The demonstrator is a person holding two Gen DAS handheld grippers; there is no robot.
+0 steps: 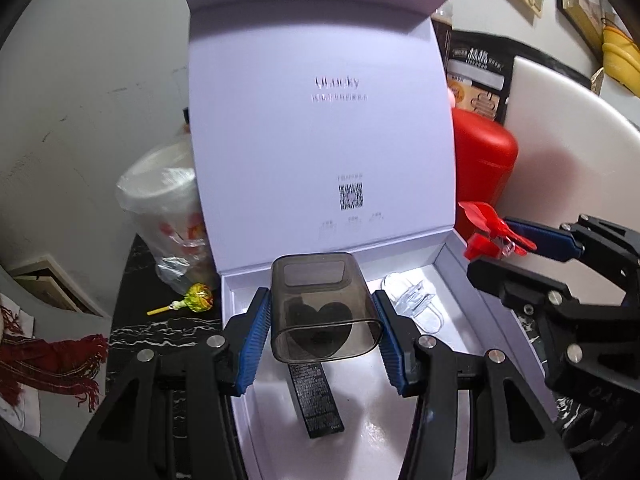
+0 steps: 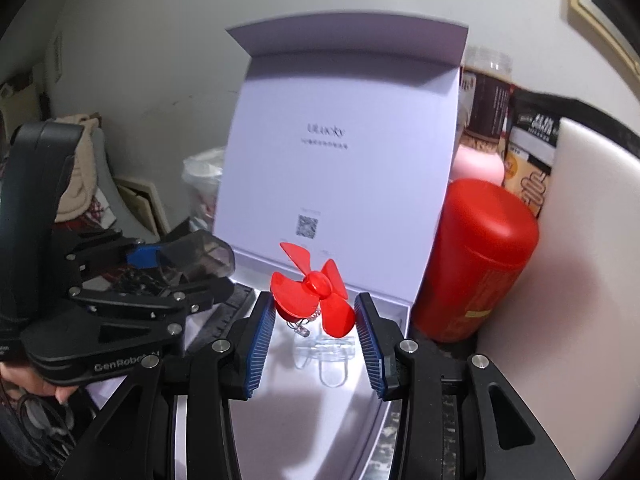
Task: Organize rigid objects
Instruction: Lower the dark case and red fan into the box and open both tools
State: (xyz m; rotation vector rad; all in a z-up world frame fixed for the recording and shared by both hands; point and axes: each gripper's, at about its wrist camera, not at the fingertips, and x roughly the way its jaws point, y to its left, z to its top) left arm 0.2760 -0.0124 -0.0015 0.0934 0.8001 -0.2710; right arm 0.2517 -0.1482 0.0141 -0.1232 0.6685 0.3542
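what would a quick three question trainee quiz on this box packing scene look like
1. True or false: the lid of the white box stands open.
2. What does the right gripper hold? A) a lollipop B) a red fan C) a cup
3. Name the thing between the fingers of the left gripper.

Key
1. True.
2. B, the red fan, held over the box above a clear plastic piece.
3. A smoky see-through cover, held above a black stick box that lies inside the white box.
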